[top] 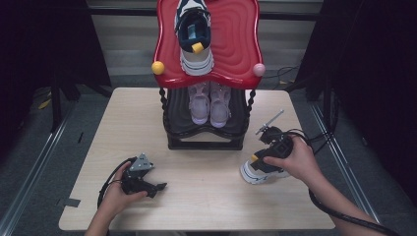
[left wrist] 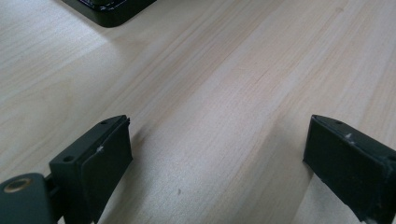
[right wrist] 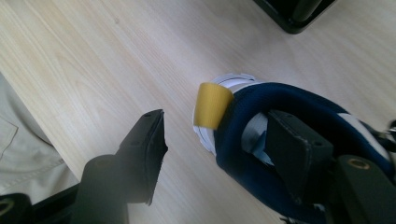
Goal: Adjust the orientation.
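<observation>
Right tool is straddling the shoe's collar beside the rack, half-open, not yet gripping; next, squeezing. Left tool is resting wide open, empty.

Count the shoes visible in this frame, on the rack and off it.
4: one navy-and-white sneaker on the red top shelf, two pale pink shoes on the black lower shelf, one navy sneaker on the table at the right gripper.

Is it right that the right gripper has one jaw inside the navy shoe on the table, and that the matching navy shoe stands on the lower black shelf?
Not quite. The high view shows the matching navy shoe on the red top shelf; the lower black shelf holds pale pink shoes. The right gripper does have one jaw inside the navy shoe on the table.
</observation>
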The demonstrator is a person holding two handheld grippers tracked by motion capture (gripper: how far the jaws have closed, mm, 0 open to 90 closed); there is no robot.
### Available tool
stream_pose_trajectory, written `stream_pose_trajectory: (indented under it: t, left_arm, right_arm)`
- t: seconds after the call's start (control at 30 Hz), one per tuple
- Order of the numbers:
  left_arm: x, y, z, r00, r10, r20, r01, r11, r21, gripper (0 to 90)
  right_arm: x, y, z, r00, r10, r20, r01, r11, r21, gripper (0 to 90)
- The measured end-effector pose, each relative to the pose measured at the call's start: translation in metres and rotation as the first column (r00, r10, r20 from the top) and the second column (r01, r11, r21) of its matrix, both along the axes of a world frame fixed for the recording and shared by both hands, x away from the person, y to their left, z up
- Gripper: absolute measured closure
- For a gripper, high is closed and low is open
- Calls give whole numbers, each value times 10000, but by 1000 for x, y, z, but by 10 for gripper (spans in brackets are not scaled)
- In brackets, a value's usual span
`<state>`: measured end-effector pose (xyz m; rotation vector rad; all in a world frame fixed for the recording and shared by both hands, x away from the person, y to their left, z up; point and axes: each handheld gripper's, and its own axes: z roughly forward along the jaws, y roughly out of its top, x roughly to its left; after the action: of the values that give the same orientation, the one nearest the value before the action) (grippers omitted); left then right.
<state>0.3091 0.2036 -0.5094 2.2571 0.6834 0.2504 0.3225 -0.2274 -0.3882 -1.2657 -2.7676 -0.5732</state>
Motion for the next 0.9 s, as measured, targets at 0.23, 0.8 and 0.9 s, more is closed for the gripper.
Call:
stream_pose_trajectory:
  t: [0.23, 0.8, 0.9]
  left_arm:
    - [0, 0, 0, 10000, -14, 34, 13, 10000, 32, 69]
    - [0, 0, 0, 10000, -71, -21, 71, 10000, -9, 68]
    - [0, 0, 0, 10000, -74, -35, 73, 10000, -53, 66]
  right_arm:
    - [8, 2, -25, 9991, -188, -375, 191, 9998, 72, 469]
    - [-5, 2, -25, 9918, 1196, 455, -1161, 9905, -737, 705]
    - [-10, 0, -22, 9871, 1537, 457, -1493, 9849, -873, 704]
